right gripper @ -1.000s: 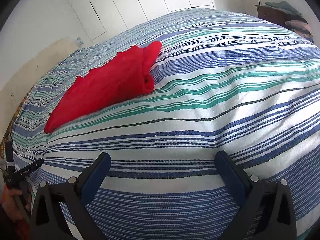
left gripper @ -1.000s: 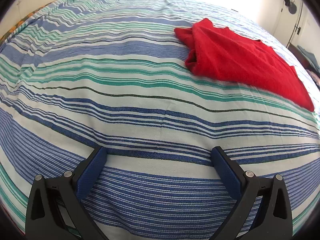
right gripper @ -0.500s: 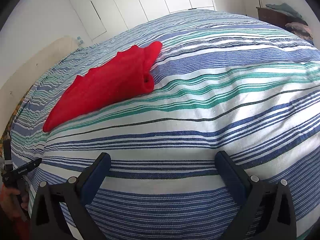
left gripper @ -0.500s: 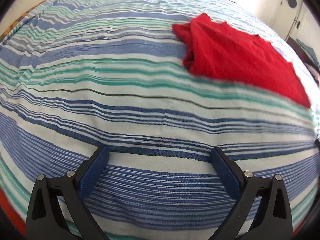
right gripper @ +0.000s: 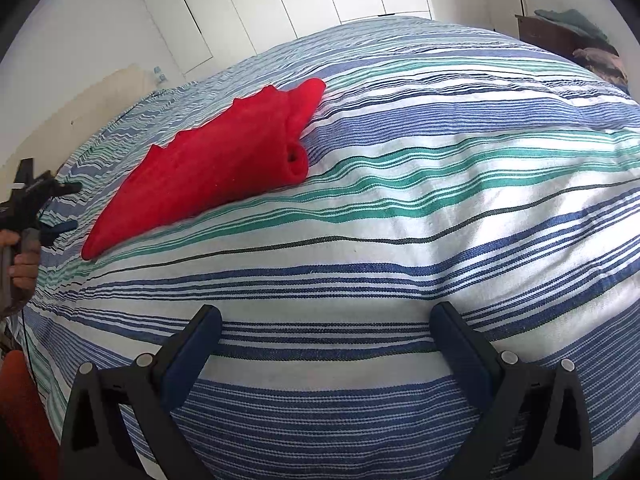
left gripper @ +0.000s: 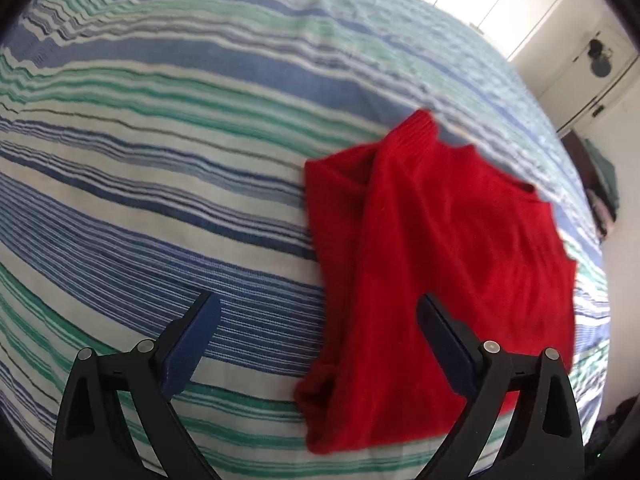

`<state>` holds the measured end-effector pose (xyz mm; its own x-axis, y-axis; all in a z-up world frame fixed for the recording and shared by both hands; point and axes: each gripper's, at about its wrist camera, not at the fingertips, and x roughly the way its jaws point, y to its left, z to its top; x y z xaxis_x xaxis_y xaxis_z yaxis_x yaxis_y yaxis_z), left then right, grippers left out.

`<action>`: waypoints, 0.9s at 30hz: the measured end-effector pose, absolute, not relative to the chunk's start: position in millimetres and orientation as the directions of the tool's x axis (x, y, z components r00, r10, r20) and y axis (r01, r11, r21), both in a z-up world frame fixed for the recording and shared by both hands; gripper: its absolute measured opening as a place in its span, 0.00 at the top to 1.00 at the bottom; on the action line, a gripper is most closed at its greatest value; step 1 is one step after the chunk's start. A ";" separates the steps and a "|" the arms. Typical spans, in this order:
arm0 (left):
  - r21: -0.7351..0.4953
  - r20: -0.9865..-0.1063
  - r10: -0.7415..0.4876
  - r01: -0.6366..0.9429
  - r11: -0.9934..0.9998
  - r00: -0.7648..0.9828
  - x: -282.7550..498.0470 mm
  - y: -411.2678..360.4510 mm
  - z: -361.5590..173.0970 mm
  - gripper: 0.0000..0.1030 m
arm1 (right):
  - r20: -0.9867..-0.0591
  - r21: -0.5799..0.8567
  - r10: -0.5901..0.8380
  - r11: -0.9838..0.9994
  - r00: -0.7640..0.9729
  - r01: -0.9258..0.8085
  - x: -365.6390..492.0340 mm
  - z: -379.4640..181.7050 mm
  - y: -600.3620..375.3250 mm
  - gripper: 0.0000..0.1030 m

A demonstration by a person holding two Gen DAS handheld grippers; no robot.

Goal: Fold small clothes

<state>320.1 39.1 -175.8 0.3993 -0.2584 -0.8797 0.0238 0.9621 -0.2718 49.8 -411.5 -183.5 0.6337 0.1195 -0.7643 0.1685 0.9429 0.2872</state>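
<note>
Bright daylight, fisheye bending at the edges, left wrist view motion-blurred.

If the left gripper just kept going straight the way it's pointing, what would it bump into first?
Most likely the red garment. The left gripper is open, its jaws just narrowing slightly with nothing between them, and it points down at the garment's near edge on the striped bedcover. Depth is hard to judge, so it could touch the bedcover beside it.
</note>
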 end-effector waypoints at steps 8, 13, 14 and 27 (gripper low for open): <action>-0.282 -0.864 -0.312 0.134 0.950 0.396 314.8 6.4 -134.0 0.95 | -0.774 0.272 0.112 0.947 0.623 0.168 54.0 -184.1 -409.3 0.00; -0.275 -0.809 -0.361 0.243 0.930 0.465 314.4 -55.4 -60.3 0.95 | -0.784 0.264 0.107 0.949 0.612 0.171 58.0 -184.4 -408.1 0.00; -0.269 -0.799 -0.376 0.280 0.921 0.469 311.0 -75.5 -48.6 0.95 | -0.786 0.262 0.107 0.949 0.609 0.172 58.9 -184.5 -408.0 0.00; 0.137 -0.886 -0.209 0.664 0.735 0.414 212.8 -334.1 -141.8 0.64 | -0.797 0.259 0.111 0.951 0.594 0.170 62.8 -187.1 -410.3 0.00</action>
